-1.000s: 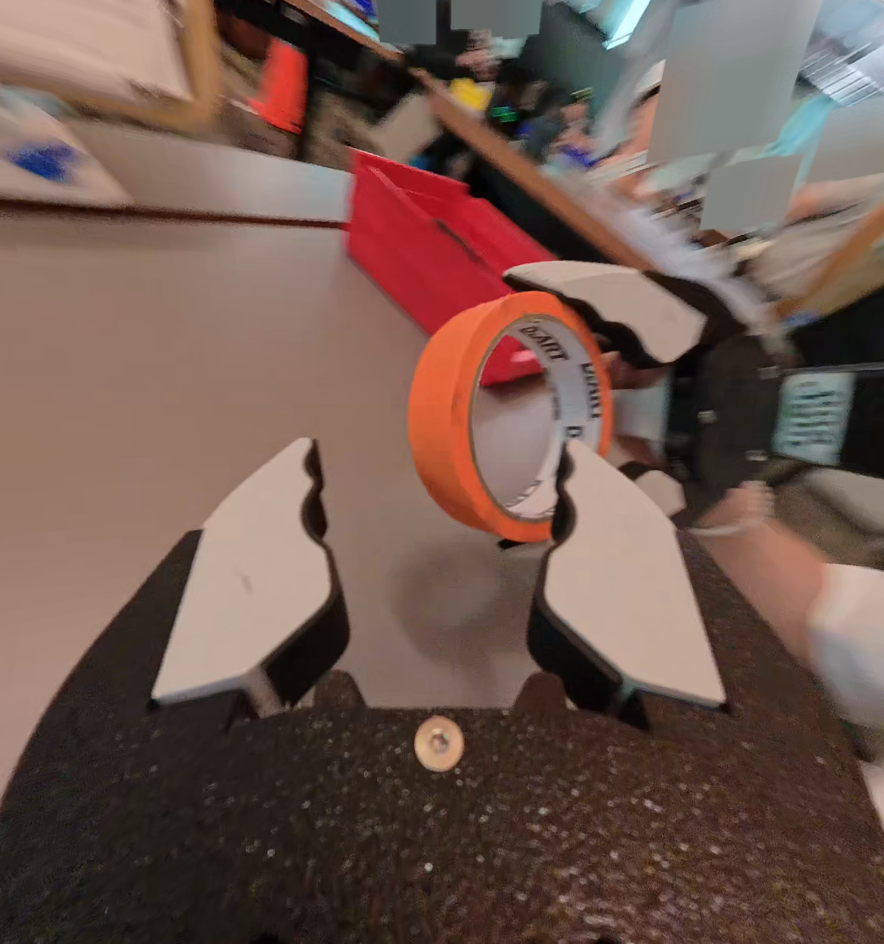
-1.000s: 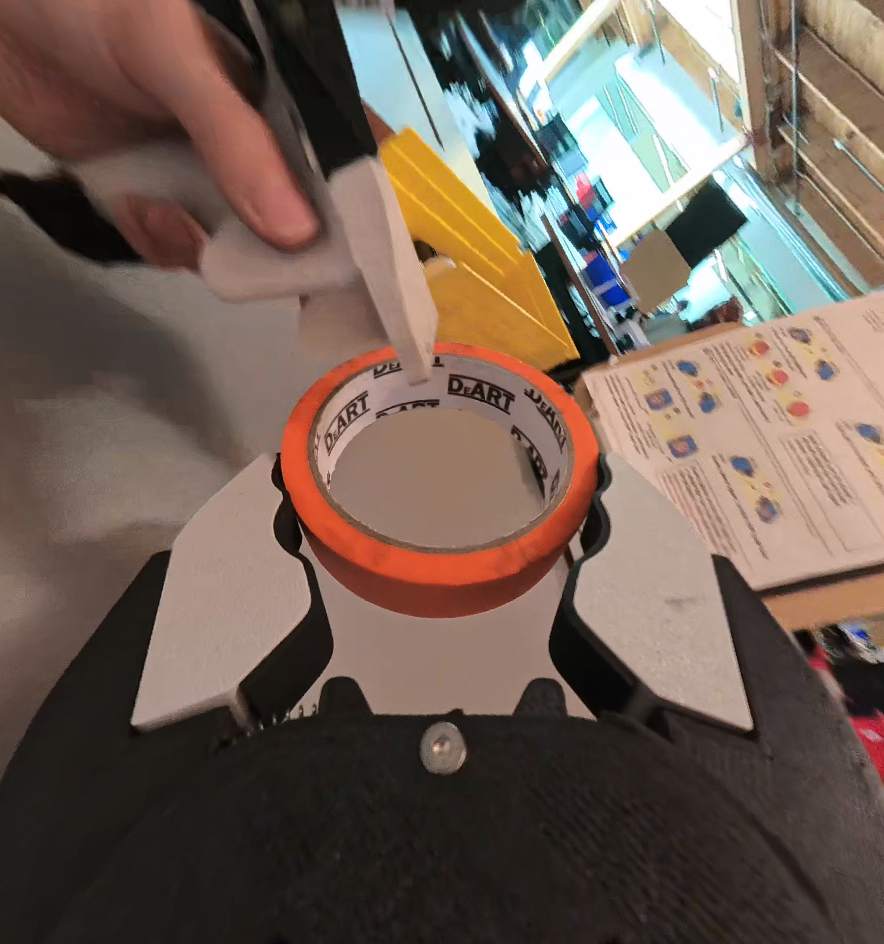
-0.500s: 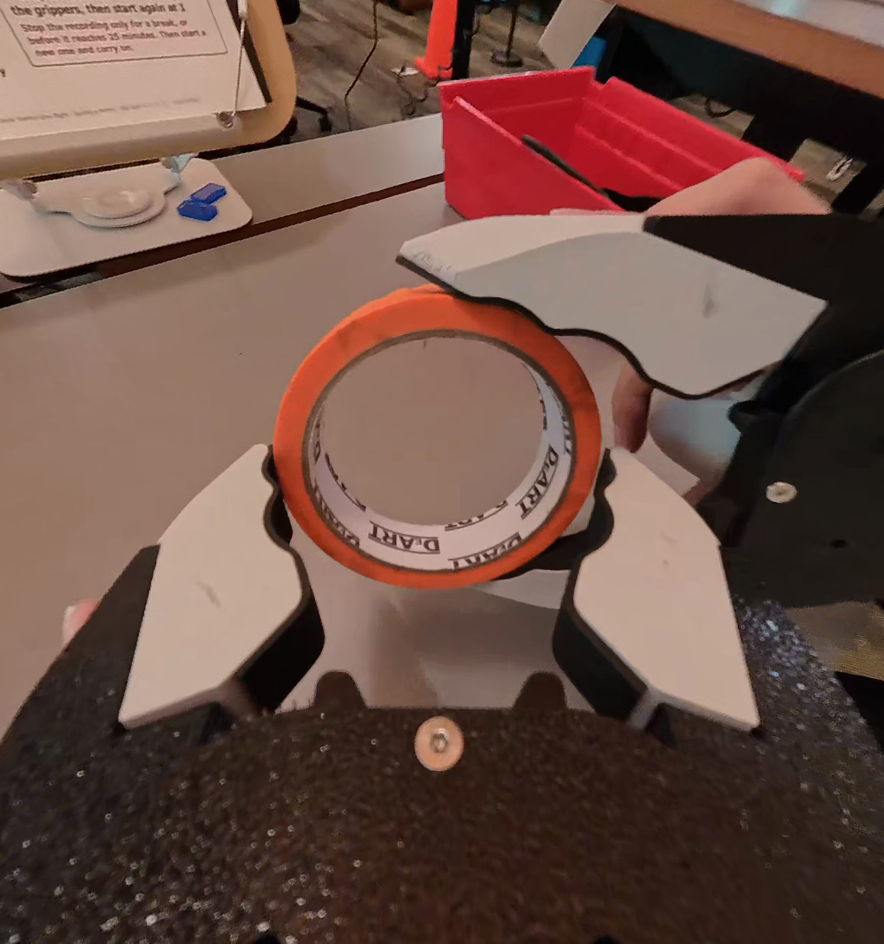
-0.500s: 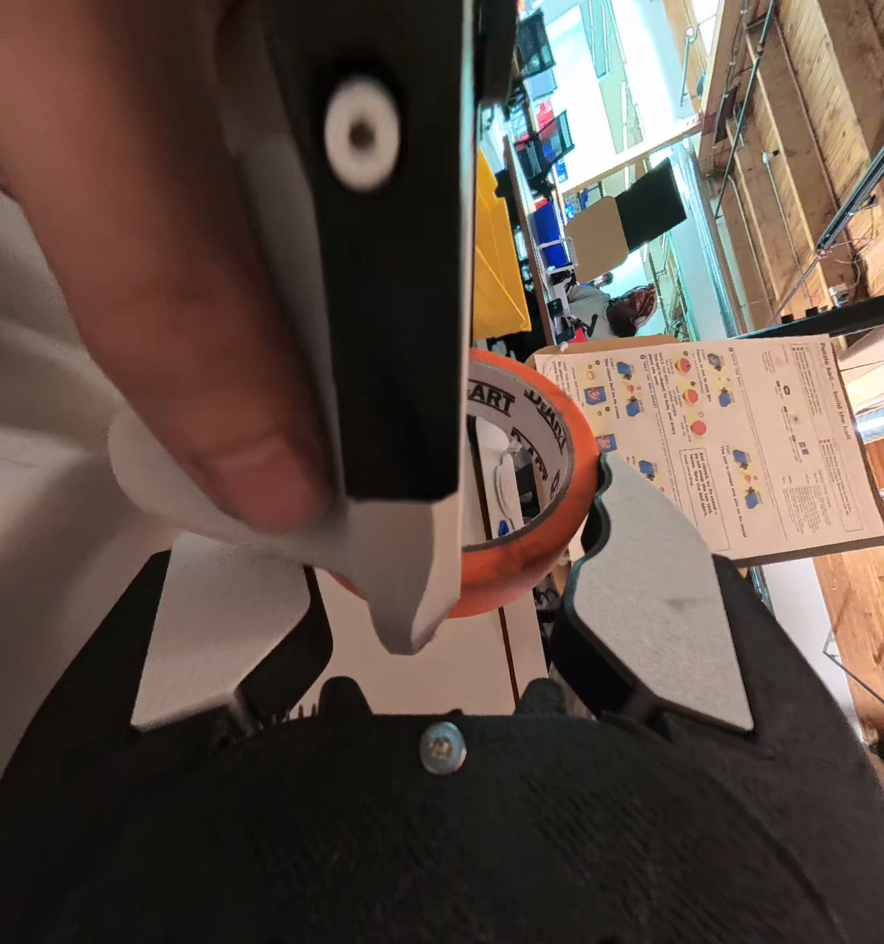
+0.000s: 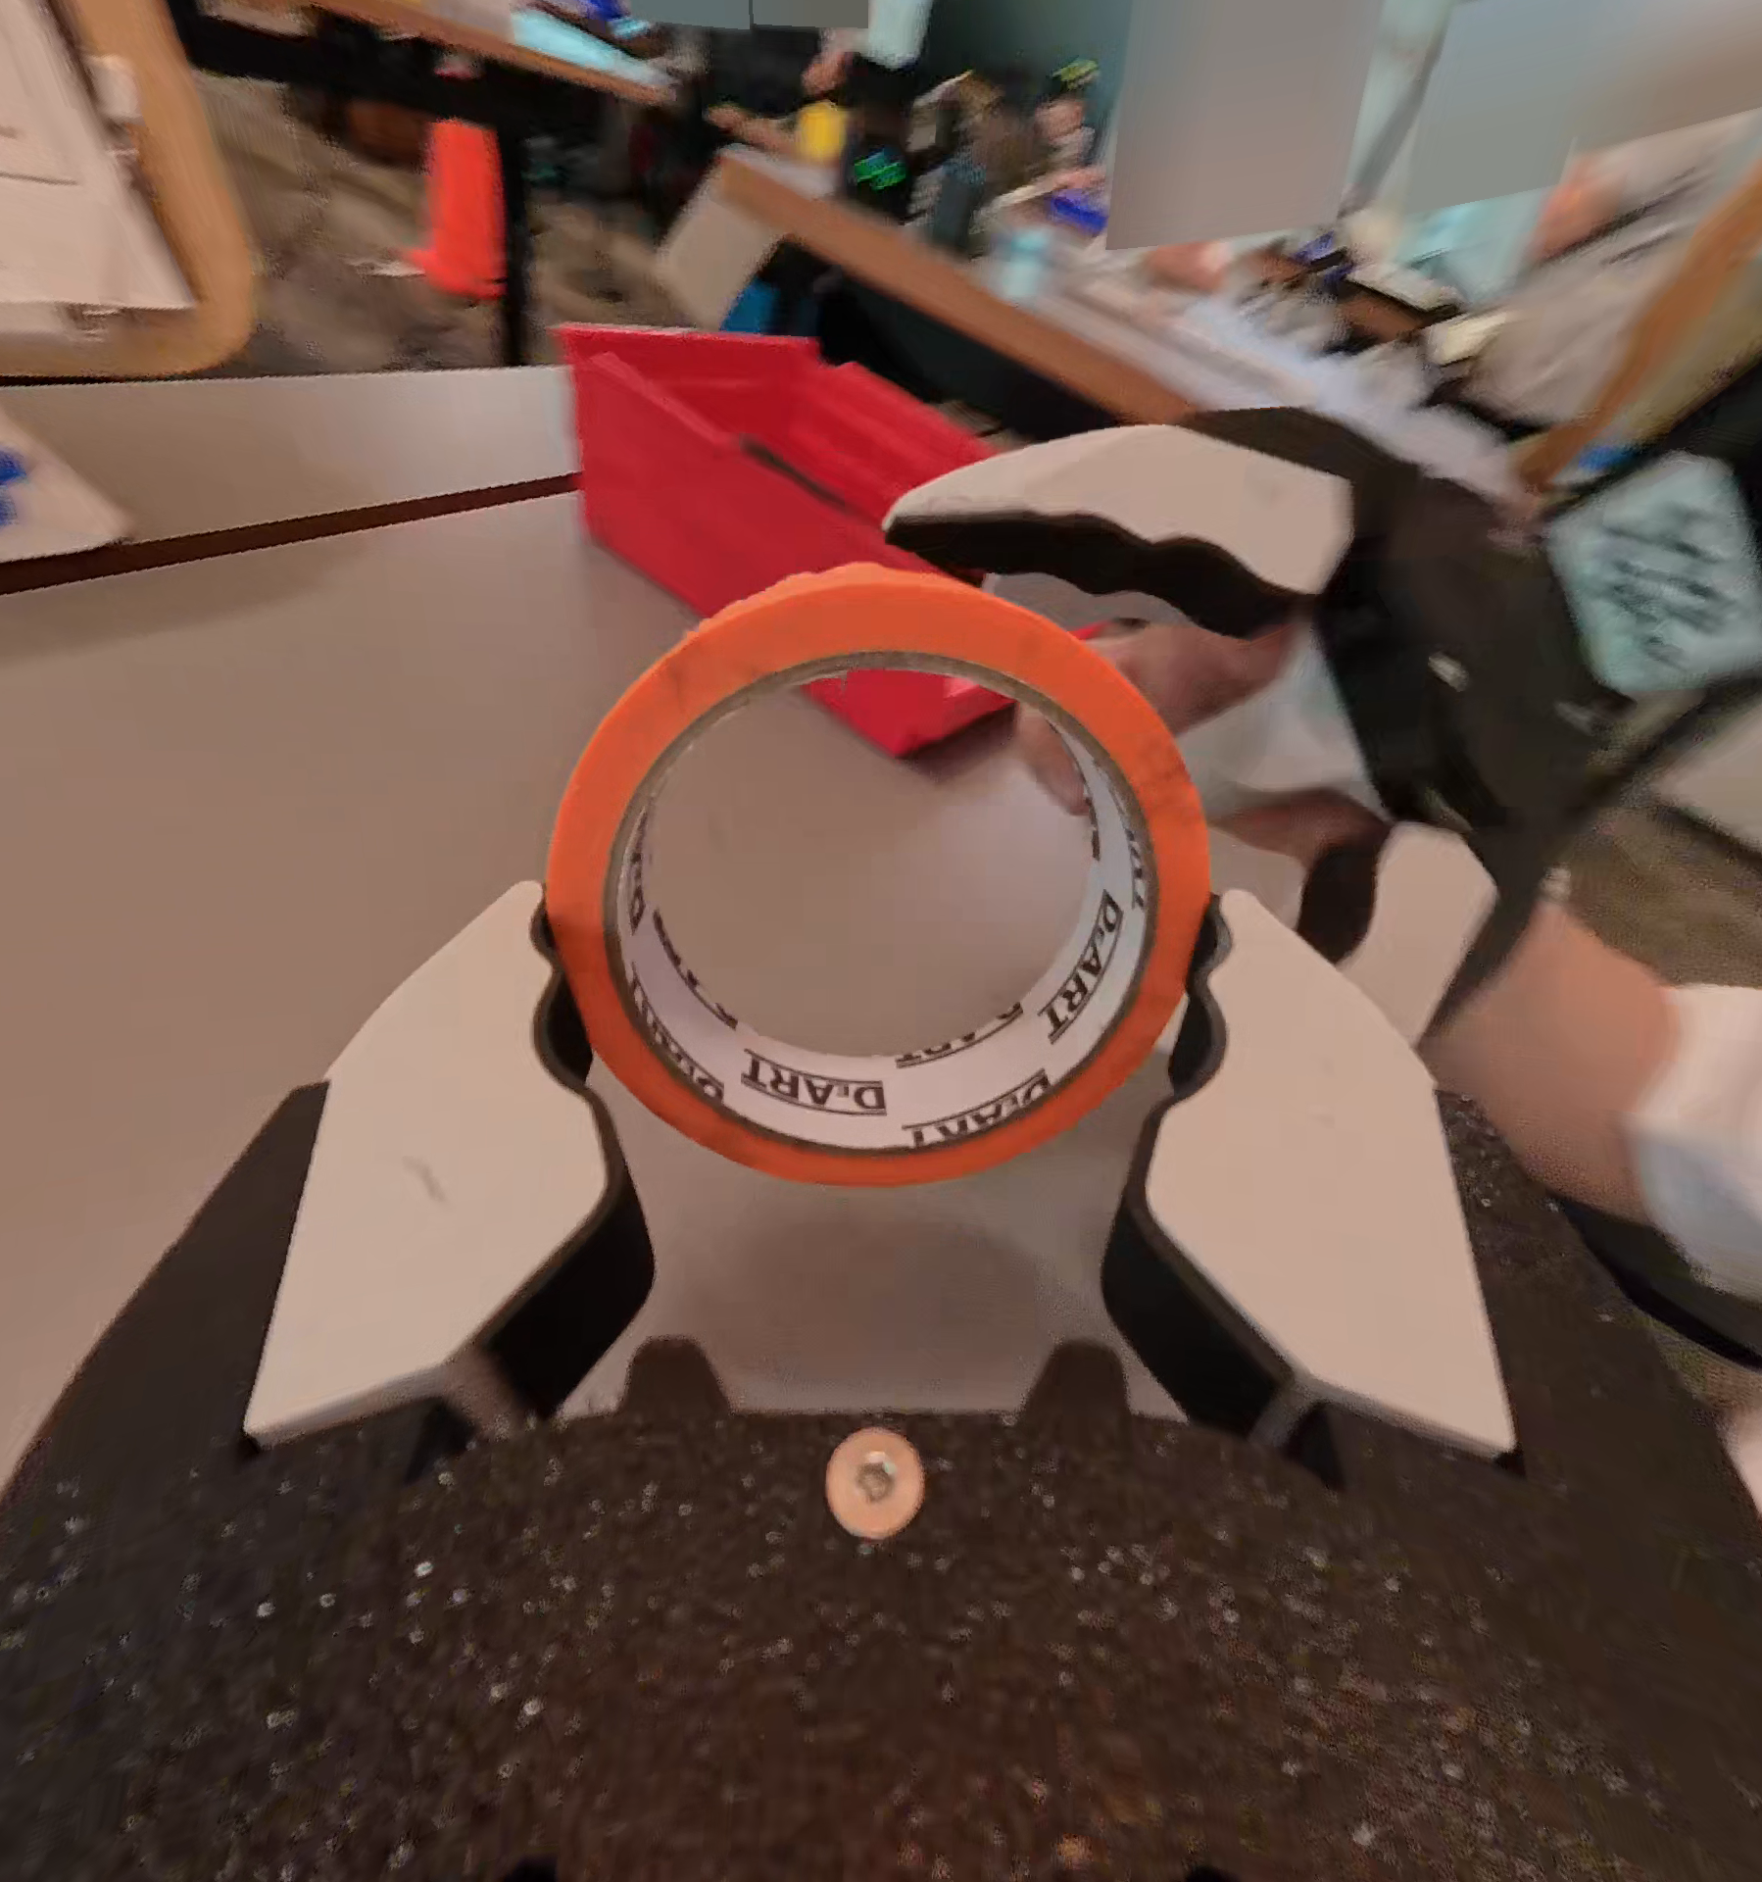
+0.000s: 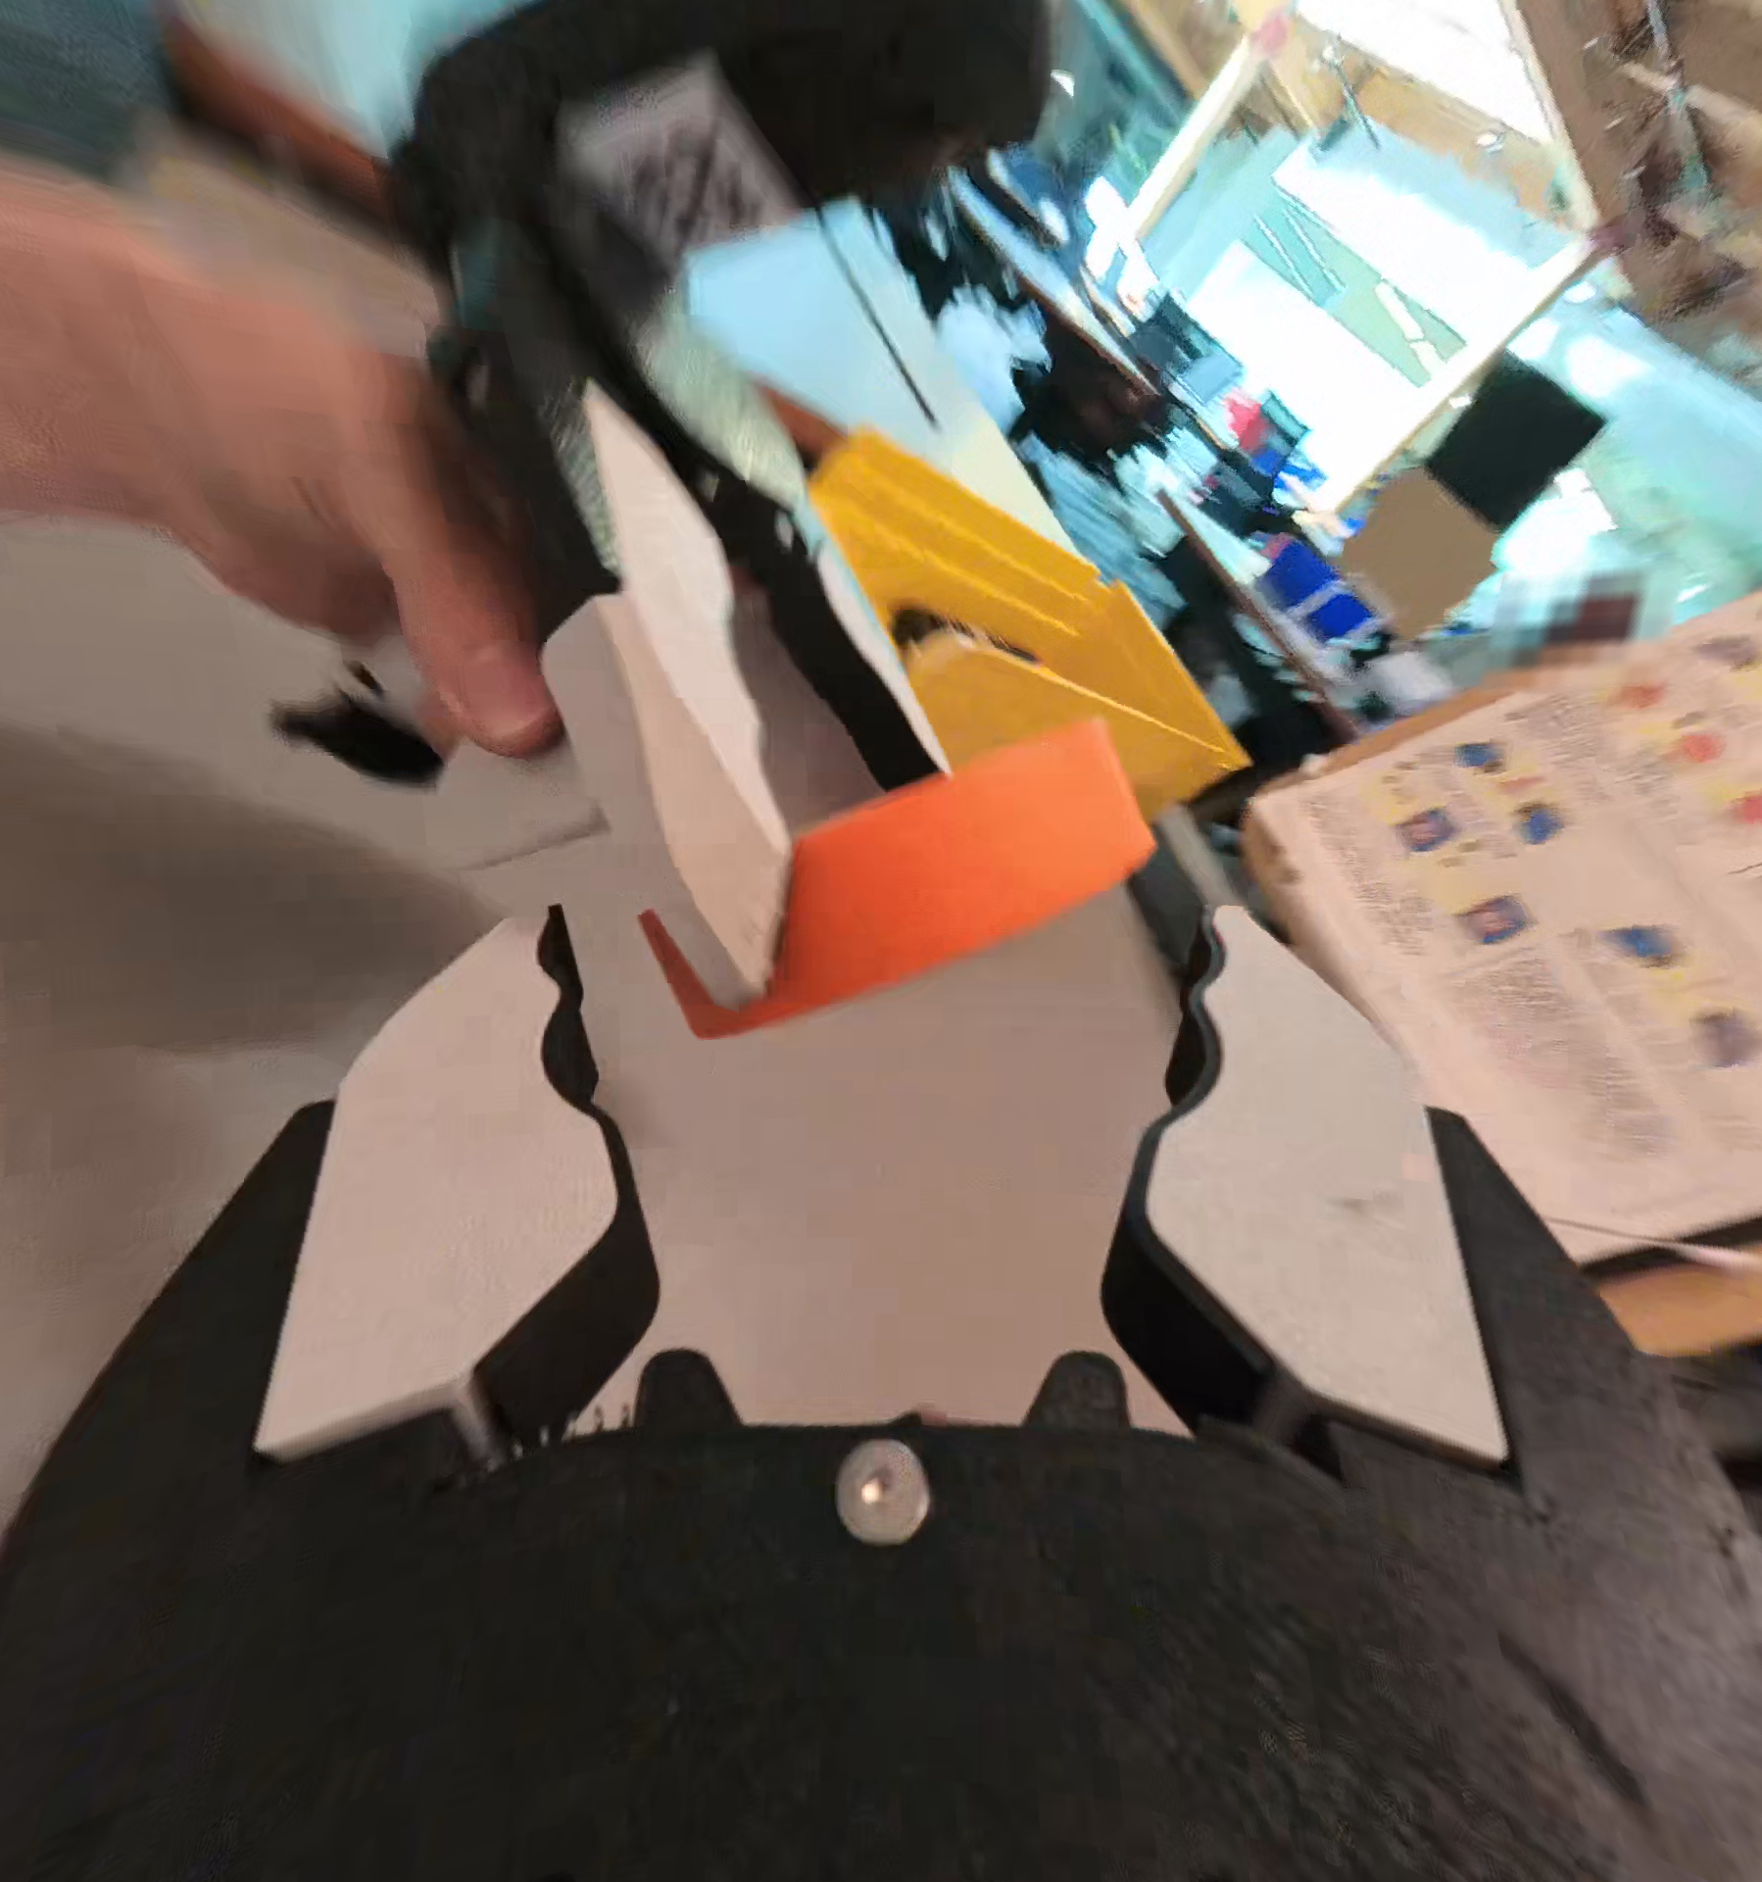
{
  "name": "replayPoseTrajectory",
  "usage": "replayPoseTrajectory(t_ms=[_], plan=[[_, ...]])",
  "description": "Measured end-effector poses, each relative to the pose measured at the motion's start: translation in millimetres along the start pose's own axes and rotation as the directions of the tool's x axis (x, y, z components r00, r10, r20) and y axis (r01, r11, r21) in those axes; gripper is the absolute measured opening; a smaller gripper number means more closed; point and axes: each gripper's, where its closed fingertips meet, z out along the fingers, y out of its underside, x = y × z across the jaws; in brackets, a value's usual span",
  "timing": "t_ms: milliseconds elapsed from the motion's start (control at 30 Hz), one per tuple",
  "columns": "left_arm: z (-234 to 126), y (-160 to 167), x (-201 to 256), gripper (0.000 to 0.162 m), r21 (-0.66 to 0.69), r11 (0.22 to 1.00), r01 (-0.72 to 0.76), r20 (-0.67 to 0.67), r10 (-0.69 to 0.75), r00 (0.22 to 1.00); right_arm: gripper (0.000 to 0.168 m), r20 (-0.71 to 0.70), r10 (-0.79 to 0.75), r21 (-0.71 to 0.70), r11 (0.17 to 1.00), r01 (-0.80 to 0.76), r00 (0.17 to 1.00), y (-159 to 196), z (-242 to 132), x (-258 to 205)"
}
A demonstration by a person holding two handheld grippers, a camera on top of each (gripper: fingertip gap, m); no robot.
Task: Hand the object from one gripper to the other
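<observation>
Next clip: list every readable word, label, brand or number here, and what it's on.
I don't quote writing; this is where it stands.
Core of tape: a black printed mark, repeated, legible.
Label on right gripper: blurred.
Tag on left gripper: blurred.
Board sheet, right wrist view: blurred.
Clipboard sheet, left wrist view: blurred.

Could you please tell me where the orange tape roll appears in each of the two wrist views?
Left wrist view: the tape roll sits at the centre, clamped between the left gripper fingers, hole facing the camera.
Right wrist view: the roll is upper centre, edge-on, beyond the open right gripper.
Shared landmark: the left gripper holding it.
</observation>
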Motion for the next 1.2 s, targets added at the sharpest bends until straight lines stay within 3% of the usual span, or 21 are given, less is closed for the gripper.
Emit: replayPoseTrajectory(t_ms=[33,133,200,300,367,433,667,1033,1200], plan=[[-4.9,-2.8,6.2,0.113,0.017,1.000,0.020,-0.100,-0.018,0.995,0.114,0.059,0.134,0.076,0.988,-0.138,0.989,-10.6,-7.6,2.5],[-23.1,-12.6,26.3,0.113,0.088,0.990,0.106,-0.376,-0.066,0.924,0.107,0.263,0.431,0.252,0.833,-0.492,0.863,-38.1,-26.4,12.0],[-31.1,-16.3,34.6,0.113,0.116,0.982,0.152,-0.486,-0.078,0.871,0.106,0.330,0.502,0.259,0.766,-0.588,0.799,-41.7,-26.0,11.8],[-30.9,-8.9,39.8,0.113,0.113,0.987,0.116,-0.529,-0.039,0.848,0.113,0.318,0.571,0.210,0.736,-0.643,0.757,-40.2,-13.8,7.1],[-30.0,-2.1,44.3,0.113,0.111,0.992,0.066,-0.546,0.005,0.838,0.116,0.359,0.636,0.154,0.681,-0.716,0.683,-42.4,-9.0,0.8],[-29.7,1.4,48.9,0.113,0.105,0.993,0.052,-0.567,0.017,0.824,0.111,0.409,0.660,0.137,0.639,-0.757,0.630,-45.9,-8.7,-3.8],[-23.7,13.8,52.6,0.113,0.068,0.998,-0.008,-0.565,0.045,0.824,0.093,0.406,0.623,0.138,0.681,-0.719,0.668,-41.9,-1.4,-14.3],[-20.9,7.8,49.0,0.113,0.111,0.994,-0.014,-0.511,0.069,0.857,0.087,0.433,0.607,0.140,0.685,-0.715,0.666,-40.5,-6.9,-8.1],[-18.8,6.7,34.1,0.113,0.146,0.972,-0.183,-0.339,0.223,0.914,0.086,0.401,0.650,0.257,0.596,-0.760,0.645,-46.6,-25.0,27.6]])
